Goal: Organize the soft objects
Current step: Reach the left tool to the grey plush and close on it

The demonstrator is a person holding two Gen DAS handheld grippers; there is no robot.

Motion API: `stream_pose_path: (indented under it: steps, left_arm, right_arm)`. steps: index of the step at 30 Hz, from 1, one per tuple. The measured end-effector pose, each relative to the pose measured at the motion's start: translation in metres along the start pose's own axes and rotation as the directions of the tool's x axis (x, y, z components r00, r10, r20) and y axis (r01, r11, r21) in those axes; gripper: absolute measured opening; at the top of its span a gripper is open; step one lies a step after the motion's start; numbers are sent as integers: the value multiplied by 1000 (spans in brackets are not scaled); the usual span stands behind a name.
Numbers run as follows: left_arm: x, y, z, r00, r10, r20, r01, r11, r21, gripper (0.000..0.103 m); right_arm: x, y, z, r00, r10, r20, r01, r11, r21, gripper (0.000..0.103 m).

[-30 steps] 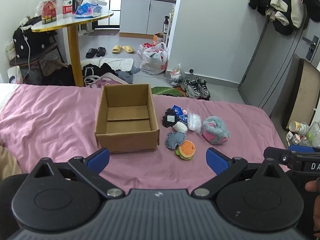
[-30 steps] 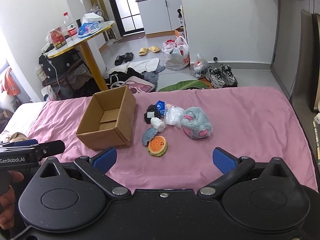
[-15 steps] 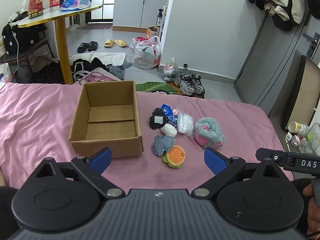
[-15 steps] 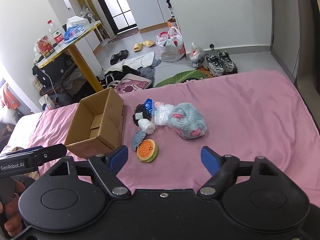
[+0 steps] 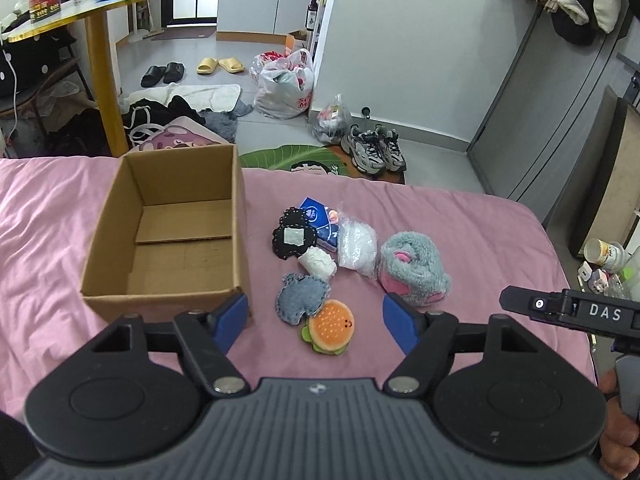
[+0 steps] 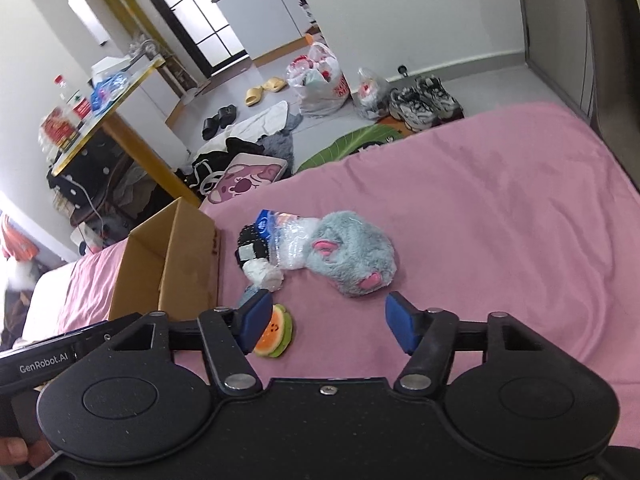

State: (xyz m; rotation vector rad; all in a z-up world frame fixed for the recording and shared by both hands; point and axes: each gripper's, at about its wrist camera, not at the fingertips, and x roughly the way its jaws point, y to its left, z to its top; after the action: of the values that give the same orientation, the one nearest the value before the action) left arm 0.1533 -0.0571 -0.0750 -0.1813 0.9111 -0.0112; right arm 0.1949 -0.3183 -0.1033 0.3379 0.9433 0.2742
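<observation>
Nothing is sorted yet, by my reading: the cardboard box (image 5: 168, 240) at the left of the pink bed (image 5: 48, 240) is bare inside. Just right of it lie the denim patch (image 5: 302, 298), burger plush (image 5: 330, 332), clear bag (image 5: 356, 246) and grey fluffy slipper (image 5: 414, 270). The left gripper (image 5: 314, 320) and right gripper (image 6: 328, 322) hover wide, holding nothing.

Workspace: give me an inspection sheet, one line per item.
Surface: pink bedsheet, wrinkled.
Job's things: open cardboard box, nothing inside; beside it burger plush, denim patch, grey plush, black pouch, plastic bag.
Clutter: blue packet, white wad in the pile.
Grippers: left gripper and right gripper open, holding nothing.
Cables: white cord near the table.
Surroundings: sneakers, slippers, bags on floor.
</observation>
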Motion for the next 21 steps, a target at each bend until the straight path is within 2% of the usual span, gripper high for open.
stream_pose_path:
  steps: [4, 9, 14, 21]
  left_arm:
    - [18, -7, 6, 1000, -7, -20, 7, 1000, -9, 66]
    - [41, -16, 12, 999, -25, -48, 24, 999, -24, 55]
    - [63, -26, 21, 997, -48, -64, 46, 998, -33, 45]
    - [97, -41, 31, 992, -84, -94, 80, 996, -47, 35]
  right_arm:
    - [12, -11, 4, 1000, 14, -2, -14, 999, 37, 58]
    - [30, -26, 12, 999, 34, -19, -32, 995, 98, 46]
    - [45, -42, 18, 999, 43, -27, -38, 988, 151, 41]
    - [70, -58, 24, 996, 68, -66, -54, 979, 195, 41]
